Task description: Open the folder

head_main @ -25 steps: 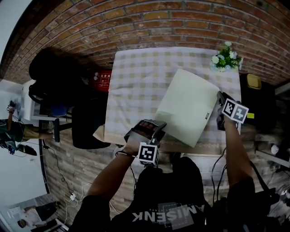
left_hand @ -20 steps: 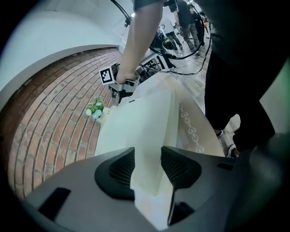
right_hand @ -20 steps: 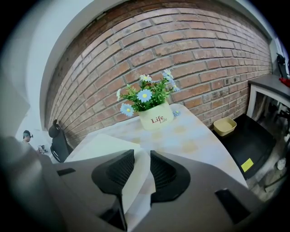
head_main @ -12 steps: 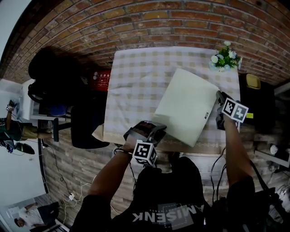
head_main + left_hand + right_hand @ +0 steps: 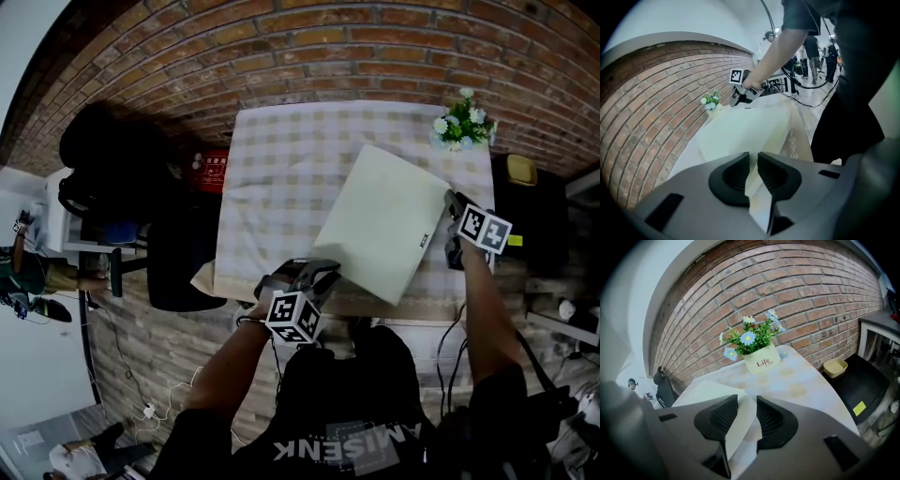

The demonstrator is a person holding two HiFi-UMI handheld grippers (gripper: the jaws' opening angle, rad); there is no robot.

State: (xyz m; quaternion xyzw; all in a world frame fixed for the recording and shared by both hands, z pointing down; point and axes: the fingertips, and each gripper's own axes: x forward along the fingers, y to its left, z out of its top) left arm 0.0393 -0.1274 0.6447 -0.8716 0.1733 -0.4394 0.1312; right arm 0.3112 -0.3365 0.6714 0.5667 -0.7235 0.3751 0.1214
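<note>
Folder lies askew on the tabletop, light and floppy by our judgement, best lifted by a cover edge. Our left gripper has just been closing, its fingers now clamped on the near corner. The right gripper has just been opening, fingers apart around the right edge. There is bare tabletop to the left, and a flower pot stands near behind.

Folder on table, near right; flower pot behind it at far right corner.
</note>
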